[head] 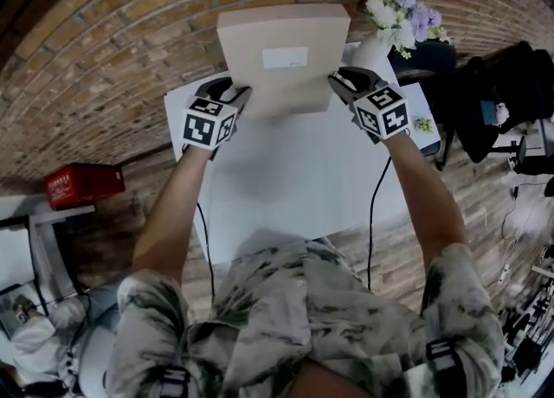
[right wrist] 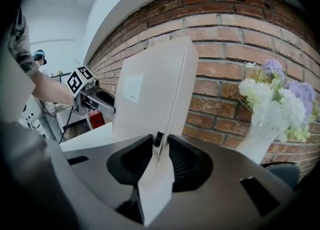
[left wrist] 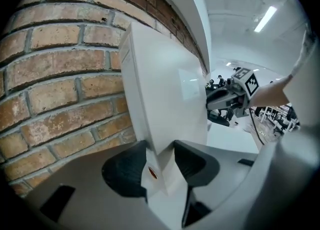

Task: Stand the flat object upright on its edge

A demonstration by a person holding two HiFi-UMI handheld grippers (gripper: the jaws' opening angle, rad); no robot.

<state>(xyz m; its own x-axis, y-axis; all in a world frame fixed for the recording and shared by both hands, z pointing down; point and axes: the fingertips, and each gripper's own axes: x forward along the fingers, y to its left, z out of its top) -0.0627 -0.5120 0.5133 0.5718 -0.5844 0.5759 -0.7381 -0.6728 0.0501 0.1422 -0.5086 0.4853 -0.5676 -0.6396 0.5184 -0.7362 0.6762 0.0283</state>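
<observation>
Flat box [head: 281, 57] held upright between two grippers
Left gripper [head: 235, 98] and right gripper [head: 340, 83] each pinch a side edge, right by the brick wall [head: 130, 33].

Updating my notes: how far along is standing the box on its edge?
Done: the box is upright in front of the brick wall. In hand: the left gripper and right gripper each clamp one side edge. Left: settle its bottom edge on the table (I can't tell if it rests there yet), then let go so it stands alone.
</observation>
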